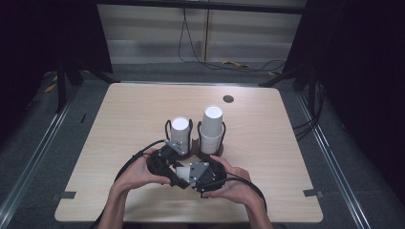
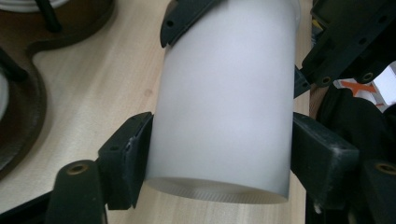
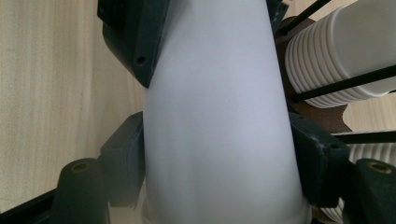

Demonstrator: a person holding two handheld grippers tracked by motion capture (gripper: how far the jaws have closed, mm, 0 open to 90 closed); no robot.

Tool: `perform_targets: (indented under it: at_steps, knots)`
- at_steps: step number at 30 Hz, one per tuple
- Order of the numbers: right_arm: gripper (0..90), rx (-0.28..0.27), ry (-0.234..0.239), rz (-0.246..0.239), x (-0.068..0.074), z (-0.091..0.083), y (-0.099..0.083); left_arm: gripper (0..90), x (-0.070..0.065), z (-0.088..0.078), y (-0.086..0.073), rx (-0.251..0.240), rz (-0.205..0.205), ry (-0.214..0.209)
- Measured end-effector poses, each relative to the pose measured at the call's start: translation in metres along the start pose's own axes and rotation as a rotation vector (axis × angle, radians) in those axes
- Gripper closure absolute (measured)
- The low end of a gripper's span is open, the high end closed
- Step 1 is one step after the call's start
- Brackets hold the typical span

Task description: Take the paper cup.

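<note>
Two grippers pinch one white cup (image 2: 224, 107) low in centre frame: left gripper (image 2: 219, 163) and right gripper (image 3: 219, 154) both clamp it. Separation looks unfinished; stacks (image 1: 211, 125) wait above.

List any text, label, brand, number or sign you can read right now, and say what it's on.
No readable text.
White cup held between the grippers: plain, no print.
Stacked cups in the wire holder: plain, no print.
Orange-and-white patch on the other gripper, at the right edge of the left gripper view: an orange mark, cut off, not legible as any letter or number.
Table: bare wood, no label.
</note>
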State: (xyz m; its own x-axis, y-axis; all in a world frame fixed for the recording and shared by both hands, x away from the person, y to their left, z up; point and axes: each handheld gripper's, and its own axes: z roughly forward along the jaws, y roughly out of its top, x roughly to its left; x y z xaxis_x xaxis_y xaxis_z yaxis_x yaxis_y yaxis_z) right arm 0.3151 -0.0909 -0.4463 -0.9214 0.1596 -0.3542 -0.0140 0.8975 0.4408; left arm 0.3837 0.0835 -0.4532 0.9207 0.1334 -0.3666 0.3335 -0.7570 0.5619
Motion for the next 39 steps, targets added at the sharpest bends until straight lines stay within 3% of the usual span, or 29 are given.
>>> perform_targets:
  at_steps: [7, 15, 18, 19, 23, 27, 33, 36, 37, 38, 39]
  knots:
    - [26.7, -0.012, 0.006, 0.011, 0.0, 0.001, -0.002, 30.7, -0.001, 0.0, 0.0, -0.005, -0.012, -0.01]
    - [21.1, -0.019, 0.025, 0.038, -0.001, 0.002, -0.003, 33.2, -0.002, -0.001, -0.001, -0.002, 0.005, -0.023]
    - [15.6, -0.021, 0.01, 0.069, -0.002, 0.001, -0.004, 33.3, -0.002, -0.003, -0.001, -0.011, 0.02, -0.008]
    - [15.2, -0.021, 0.011, 0.078, -0.003, 0.001, -0.005, 33.3, -0.003, -0.003, -0.002, -0.027, 0.021, 0.018]
    - [14.0, -0.045, -0.005, 0.106, -0.005, -0.001, -0.008, 33.2, -0.004, -0.005, -0.003, -0.053, 0.022, 0.009]
    - [14.0, -0.055, 0.007, 0.159, -0.006, 0.0, -0.013, 33.2, -0.005, -0.007, -0.005, -0.069, 0.013, 0.024]
    - [13.8, -0.068, 0.024, 0.191, -0.008, 0.002, -0.02, 33.2, -0.005, -0.01, -0.007, -0.078, 0.028, 0.032]
    - [14.6, -0.067, 0.034, 0.207, -0.009, 0.002, -0.023, 33.1, -0.006, -0.012, -0.009, -0.093, 0.036, 0.05]
    - [14.7, -0.08, 0.041, 0.222, -0.01, 0.002, -0.025, 33.1, -0.007, -0.014, -0.009, -0.08, 0.035, 0.074]
    - [14.6, -0.083, 0.042, 0.232, -0.01, 0.002, -0.027, 33.1, -0.007, -0.013, -0.01, -0.114, 0.025, 0.06]
    - [14.6, -0.085, 0.04, 0.246, -0.01, 0.002, -0.029, 33.1, -0.007, -0.014, -0.01, -0.105, 0.031, 0.056]
